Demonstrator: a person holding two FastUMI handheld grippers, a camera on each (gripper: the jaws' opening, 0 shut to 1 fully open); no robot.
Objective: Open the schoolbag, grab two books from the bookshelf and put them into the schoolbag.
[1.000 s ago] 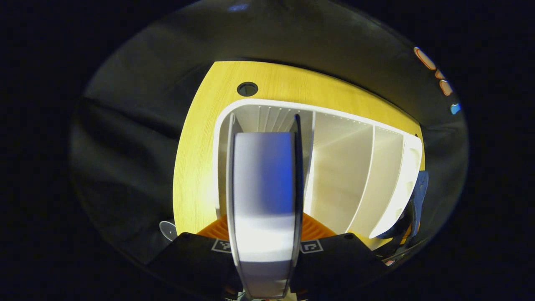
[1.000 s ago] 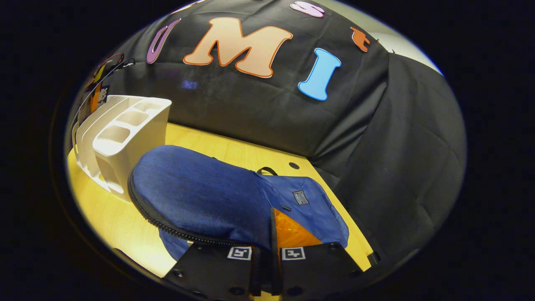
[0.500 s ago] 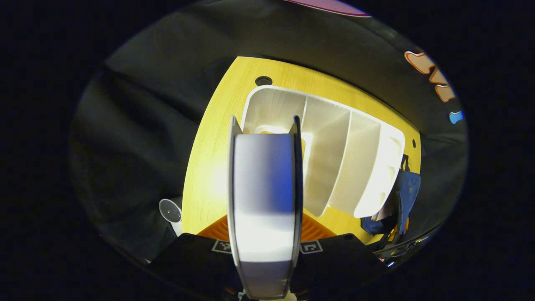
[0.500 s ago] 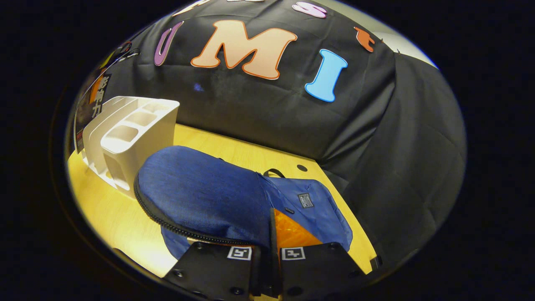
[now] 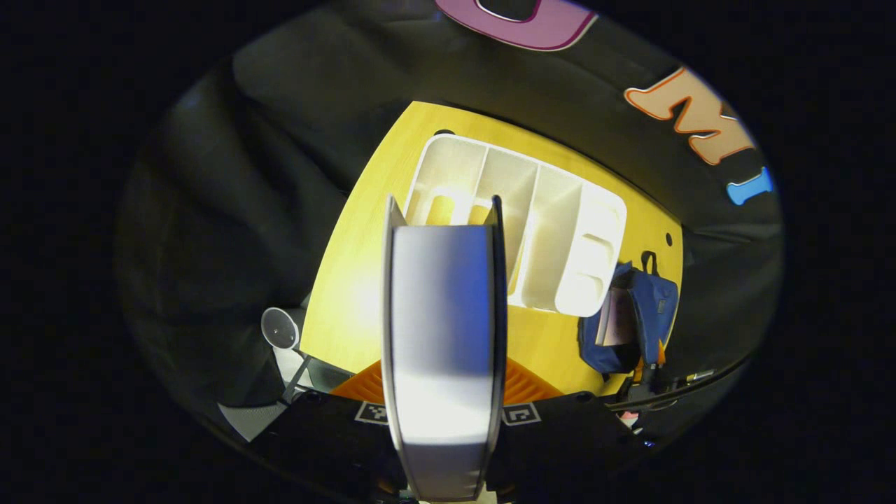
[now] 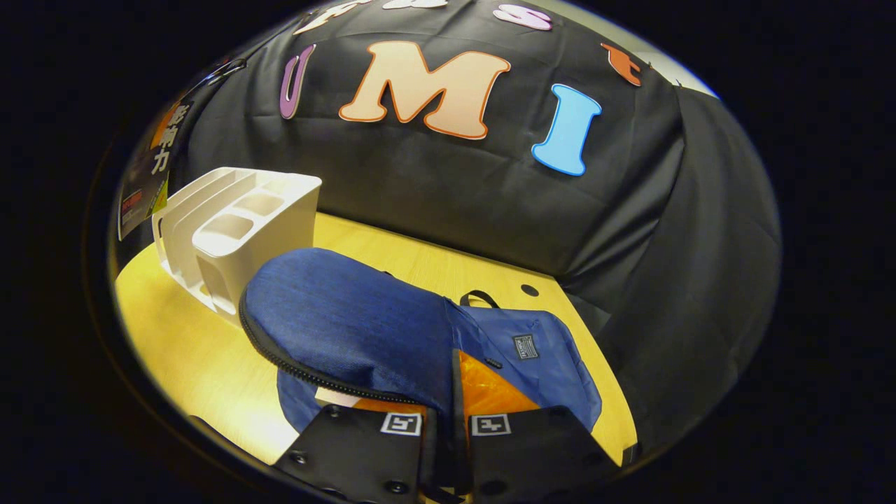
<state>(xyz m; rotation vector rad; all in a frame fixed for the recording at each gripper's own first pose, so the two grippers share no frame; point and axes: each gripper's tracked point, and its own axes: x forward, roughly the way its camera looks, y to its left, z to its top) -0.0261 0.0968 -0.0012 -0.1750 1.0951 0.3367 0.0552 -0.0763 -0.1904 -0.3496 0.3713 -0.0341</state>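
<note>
The book (image 5: 442, 350) stands edge-on at centre bottom of the left gripper view, its long axis running up the frame toward the bookshelf. The left gripper (image 5: 444, 413) is clamped on it, one finger pressed to each cover. The pale page edge faces the camera between the two covers.

In the same view the white bookshelf (image 5: 553, 224) sits above the book, upper centre of the frame, seen from above with its dividers and small end compartments visible. The blue schoolbag (image 5: 647, 315) lies just beside the shelf's right end, its mouth open and a pale surface showing inside.

The right gripper view shows the schoolbag (image 6: 350, 329) from the side, at centre frame. The right gripper (image 6: 455, 420), at bottom centre, is closed on the bag's raised flap; the zipper edge curves along the flap's lower left. A black carry loop and a small label show on the bag's far panel. The bookshelf (image 6: 245, 224) stands at left, touching or just beside the bag.

Both rest on a yellow wooden tabletop (image 6: 182, 350) with a round cable hole (image 6: 530, 290). Black cloth walls the booth behind.
</note>
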